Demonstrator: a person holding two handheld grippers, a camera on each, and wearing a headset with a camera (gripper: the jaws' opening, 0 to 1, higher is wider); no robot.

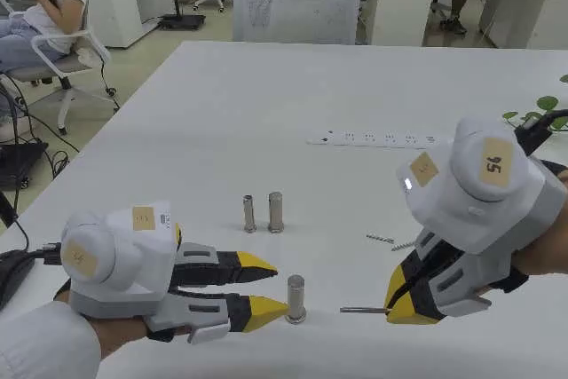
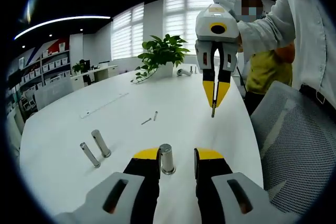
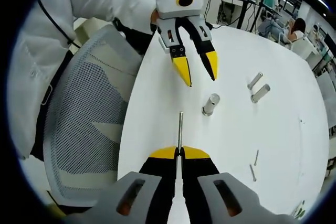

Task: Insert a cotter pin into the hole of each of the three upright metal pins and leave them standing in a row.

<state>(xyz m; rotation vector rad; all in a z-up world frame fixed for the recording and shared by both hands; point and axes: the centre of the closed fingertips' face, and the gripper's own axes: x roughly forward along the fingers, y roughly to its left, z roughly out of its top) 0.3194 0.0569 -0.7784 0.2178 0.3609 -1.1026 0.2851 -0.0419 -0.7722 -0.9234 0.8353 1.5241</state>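
Observation:
Three upright metal pins stand on the white table point(image 1: 355, 77). The nearest pin point(image 1: 295, 298) point(image 2: 166, 158) point(image 3: 210, 104) stands between the tips of my open left gripper point(image 1: 264, 286) point(image 2: 176, 155) point(image 3: 198, 70), whether it touches the fingers I cannot tell. Two more pins point(image 1: 249, 214) point(image 1: 276, 211) stand side by side farther back. My right gripper point(image 1: 397, 302) point(image 3: 180, 152) point(image 2: 214, 93) is shut on a cotter pin point(image 1: 362, 310) point(image 3: 180, 129) that points at the near pin, a short gap away. Two loose cotter pins point(image 1: 380, 239) point(image 1: 404, 245) lie behind it.
A white power strip point(image 1: 373, 139) lies across the table's far middle. A green plant point(image 1: 537, 111) sits at the right edge. A mesh chair point(image 1: 295, 13) stands at the far side, and a seated person point(image 1: 49, 6) is at the back left.

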